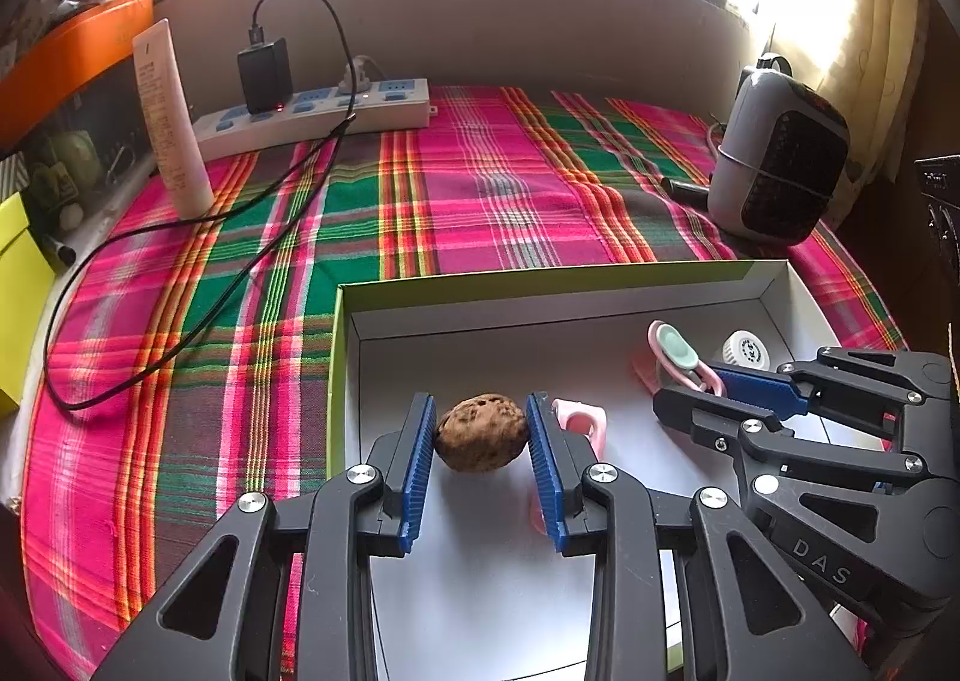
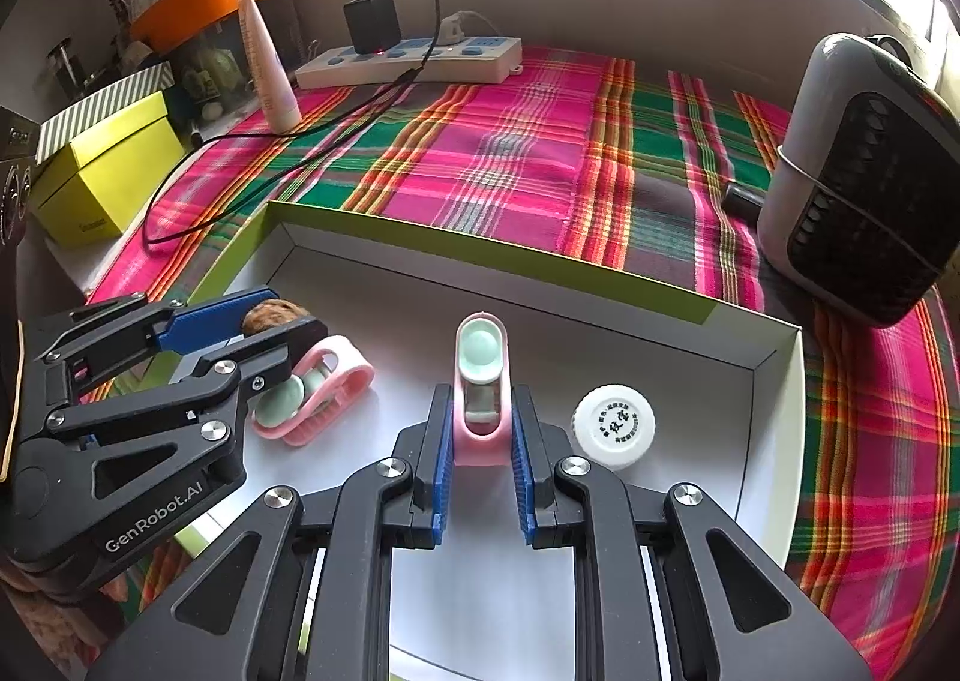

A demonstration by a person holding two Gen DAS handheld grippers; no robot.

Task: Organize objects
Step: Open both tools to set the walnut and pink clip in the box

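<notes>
A brown wrinkled walnut is pressed between the blue pads of my left gripper, over the white floor of a shallow green-sided box. My right gripper is shut on an upright pink clip with a mint-green roller, further right in the same box. In the right wrist view the left gripper shows at the left with the walnut. Each gripper's far finger hides part of what it holds. A second pink clip lies between the grippers. A white bottle cap lies to the right.
The box sits on a pink and green plaid cloth. Behind it are a power strip with a black charger and looping cable, and a white tube. A small grey heater stands right. A yellow box stands left.
</notes>
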